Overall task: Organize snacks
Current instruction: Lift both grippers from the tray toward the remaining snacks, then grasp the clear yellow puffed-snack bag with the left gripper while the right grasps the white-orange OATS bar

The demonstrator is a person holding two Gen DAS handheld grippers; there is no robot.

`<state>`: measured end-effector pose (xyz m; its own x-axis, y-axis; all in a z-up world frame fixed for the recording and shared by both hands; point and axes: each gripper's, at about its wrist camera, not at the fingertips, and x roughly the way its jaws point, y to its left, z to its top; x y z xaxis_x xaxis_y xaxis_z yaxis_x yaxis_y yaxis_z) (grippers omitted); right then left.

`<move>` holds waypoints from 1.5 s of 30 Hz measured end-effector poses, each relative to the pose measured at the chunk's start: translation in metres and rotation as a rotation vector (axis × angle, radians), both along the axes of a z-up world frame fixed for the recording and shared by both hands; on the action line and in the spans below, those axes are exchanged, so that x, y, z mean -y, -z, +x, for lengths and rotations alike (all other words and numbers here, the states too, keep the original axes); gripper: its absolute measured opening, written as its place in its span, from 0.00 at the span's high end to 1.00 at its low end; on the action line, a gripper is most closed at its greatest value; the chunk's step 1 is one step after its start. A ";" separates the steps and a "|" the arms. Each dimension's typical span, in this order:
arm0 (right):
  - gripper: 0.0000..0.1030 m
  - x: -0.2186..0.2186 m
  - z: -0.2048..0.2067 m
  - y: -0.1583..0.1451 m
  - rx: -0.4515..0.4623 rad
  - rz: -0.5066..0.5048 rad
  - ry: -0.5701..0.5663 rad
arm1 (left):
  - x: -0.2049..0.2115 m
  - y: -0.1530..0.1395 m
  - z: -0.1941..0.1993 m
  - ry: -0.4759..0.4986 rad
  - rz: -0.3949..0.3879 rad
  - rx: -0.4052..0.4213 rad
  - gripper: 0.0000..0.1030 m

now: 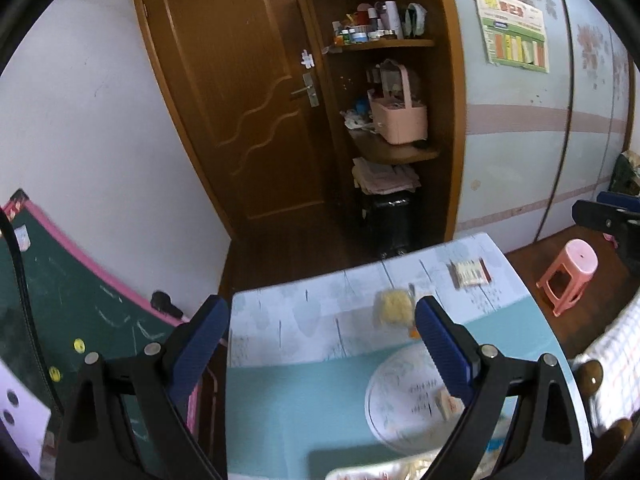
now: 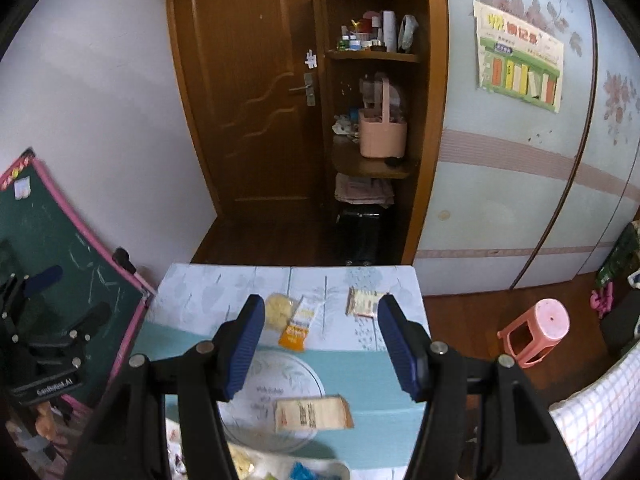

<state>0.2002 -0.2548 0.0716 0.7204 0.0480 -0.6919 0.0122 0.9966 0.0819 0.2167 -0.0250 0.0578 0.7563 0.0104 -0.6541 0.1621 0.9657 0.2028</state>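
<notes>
A round white plate (image 2: pixel 296 368) lies on the small table (image 2: pixel 200 292), with one tan snack packet (image 2: pixel 312 414) on it. Beyond it lie a yellow-and-orange snack packet (image 2: pixel 288 318) and a beige packet (image 2: pixel 364 302). My right gripper (image 2: pixel 322 344) is open and empty above the plate. My left gripper (image 1: pixel 322 344) is open and empty over the table's left part; the plate (image 1: pixel 400 392), the yellow packet (image 1: pixel 394 308) and the beige packet (image 1: pixel 470 274) lie to its right. The left gripper also shows at the far left of the right wrist view (image 2: pixel 44 320).
A white tray (image 2: pixel 320 472) with more snacks sits at the table's near edge. A green chalkboard (image 2: pixel 60 248) leans at the left. A pink stool (image 2: pixel 538 330) stands on the floor at right, beside a checked cloth (image 2: pixel 600 416). A door and shelves stand behind.
</notes>
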 end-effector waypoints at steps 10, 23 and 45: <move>0.43 0.017 0.109 0.031 -0.110 0.060 0.045 | 0.036 0.044 0.132 0.014 -0.036 -0.117 0.09; 0.43 0.002 0.195 0.221 -0.413 0.174 0.057 | 0.067 0.230 0.212 0.027 -0.013 -0.380 0.09; 0.57 -0.048 0.225 0.322 -0.602 0.144 0.046 | 0.039 0.301 0.216 -0.006 -0.012 -0.518 0.09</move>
<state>0.4249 -0.2068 -0.2503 0.2090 0.1491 -0.9665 0.1403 0.9735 0.1806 0.4329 -0.0641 -0.2428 0.3327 0.0034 -0.9430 0.2332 0.9687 0.0857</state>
